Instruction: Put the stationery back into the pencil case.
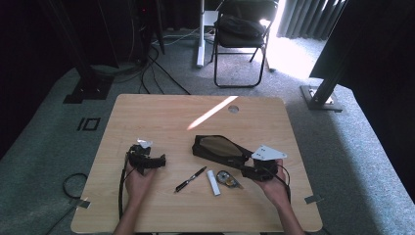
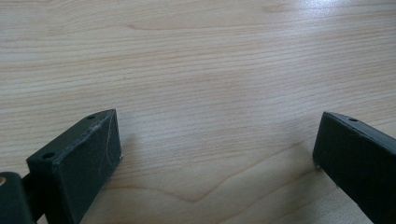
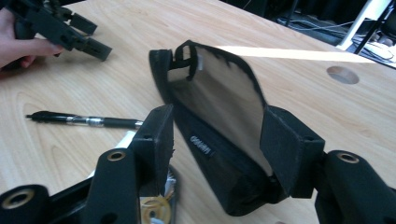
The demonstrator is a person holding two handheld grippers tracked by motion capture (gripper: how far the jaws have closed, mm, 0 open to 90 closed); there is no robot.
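right tool [image 3: 217, 140] is straddling the near end of the open black pouch [image 3: 219, 102] right of mid-bench, jaws wide. advise closing squarely on its rim. left tool [image 2: 217, 154] is resting wide, empty.

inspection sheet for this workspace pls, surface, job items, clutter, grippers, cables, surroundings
surface: wooden table, a sunlit streak across it, round hole near the far edge
job's things: black pouch, open, its near end between the right gripper's jaws
clutter: pen, white tube and tape roller lying near the pouch
grippers: left gripper open over bare wood, holding nothing; right gripper around the pouch end
cables: one trails from each gripper; more on the floor beyond the table
surroundings: carpet, folding chair, dark stands, curtain
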